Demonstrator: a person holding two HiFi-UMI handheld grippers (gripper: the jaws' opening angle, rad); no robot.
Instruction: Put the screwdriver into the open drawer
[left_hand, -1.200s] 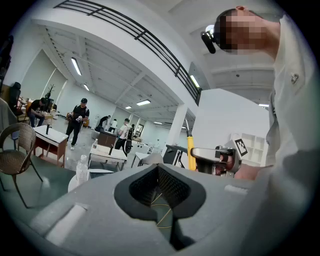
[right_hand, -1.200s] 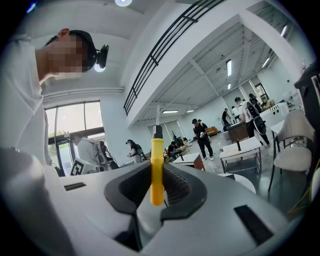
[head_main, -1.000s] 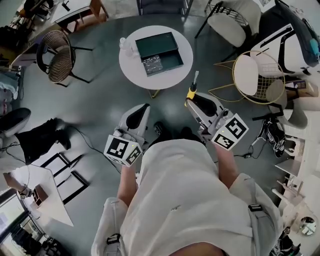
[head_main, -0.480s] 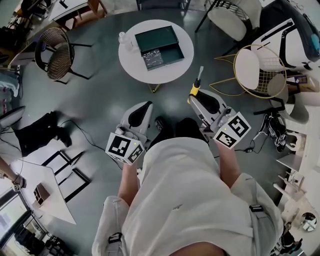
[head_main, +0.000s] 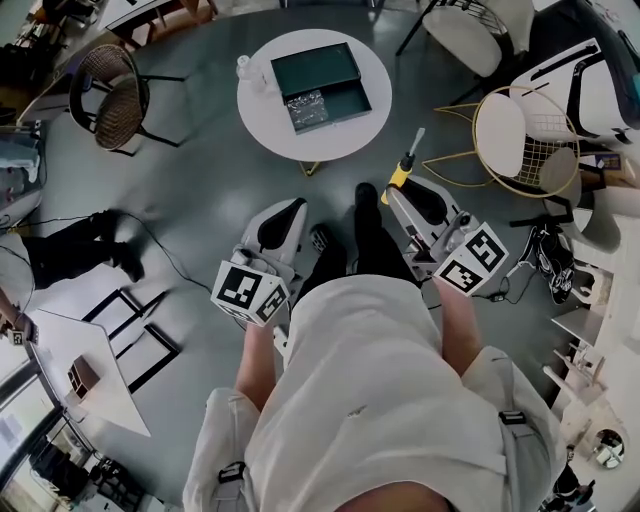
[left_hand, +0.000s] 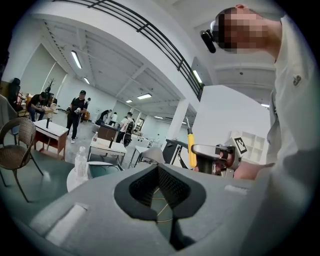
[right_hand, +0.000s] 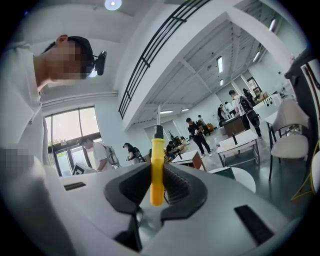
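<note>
The yellow-handled screwdriver (head_main: 405, 172) stands upright in my right gripper (head_main: 398, 193), which is shut on its handle (right_hand: 157, 165); its metal shaft points up and away. My left gripper (head_main: 288, 212) is held beside it at waist height, shut with nothing in it (left_hand: 159, 189). Both are short of the round white table (head_main: 262, 115), over the grey floor. On that table lies a dark green box (head_main: 318, 66) with its drawer (head_main: 343, 103) pulled open toward me. The left gripper view shows the screwdriver (left_hand: 190, 150) off to the right.
A clear bottle (head_main: 245, 70) stands on the table's left side. A wicker chair (head_main: 105, 95) is at the left and a yellow wire chair (head_main: 520, 140) at the right. A person's dark legs (head_main: 75, 255) and a cable lie on the floor left.
The person carrying the grippers has stepped forward, a shoe now showing between them. The right gripper with the screwdriver has shifted slightly right; the table sits higher in view.
</note>
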